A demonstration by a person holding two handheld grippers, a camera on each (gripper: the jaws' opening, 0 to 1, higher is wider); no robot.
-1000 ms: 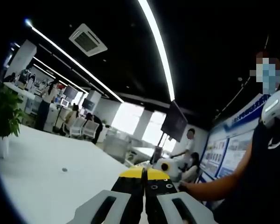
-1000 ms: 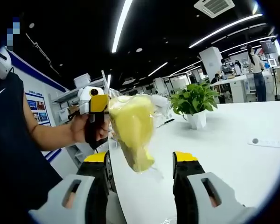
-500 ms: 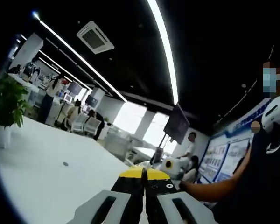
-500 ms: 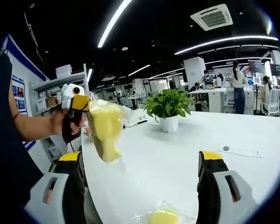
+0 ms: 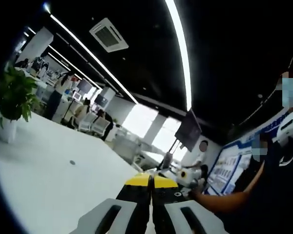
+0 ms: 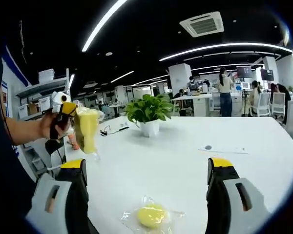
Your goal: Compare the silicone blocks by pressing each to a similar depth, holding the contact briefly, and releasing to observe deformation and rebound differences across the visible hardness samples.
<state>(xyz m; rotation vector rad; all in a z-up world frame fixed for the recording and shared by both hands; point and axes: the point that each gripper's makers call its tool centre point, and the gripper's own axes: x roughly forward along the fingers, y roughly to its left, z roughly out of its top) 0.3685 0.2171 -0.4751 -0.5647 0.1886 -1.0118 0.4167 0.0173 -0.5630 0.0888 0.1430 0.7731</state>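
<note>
The bagged yellow block (image 6: 88, 130) hanging beyond the right gripper's left jaw is blurred. The yellow block (image 6: 151, 215) between its jaws lies under crinkled wrap, outline unclear.

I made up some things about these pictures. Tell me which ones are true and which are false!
1. The left tool is holding a yellow bagged piece up in the air. True.
2. The right tool is squeezed shut. False: its jaws stand wide apart.
3. A round yellow piece in clear wrap lies on the white table, between the right tool's jaws in that view. True.
4. The potted plant has tipped over. False: it stands upright on the table.
5. The right tool is pressing on the round yellow piece. False: its jaws are open on either side and do not touch it.
</note>
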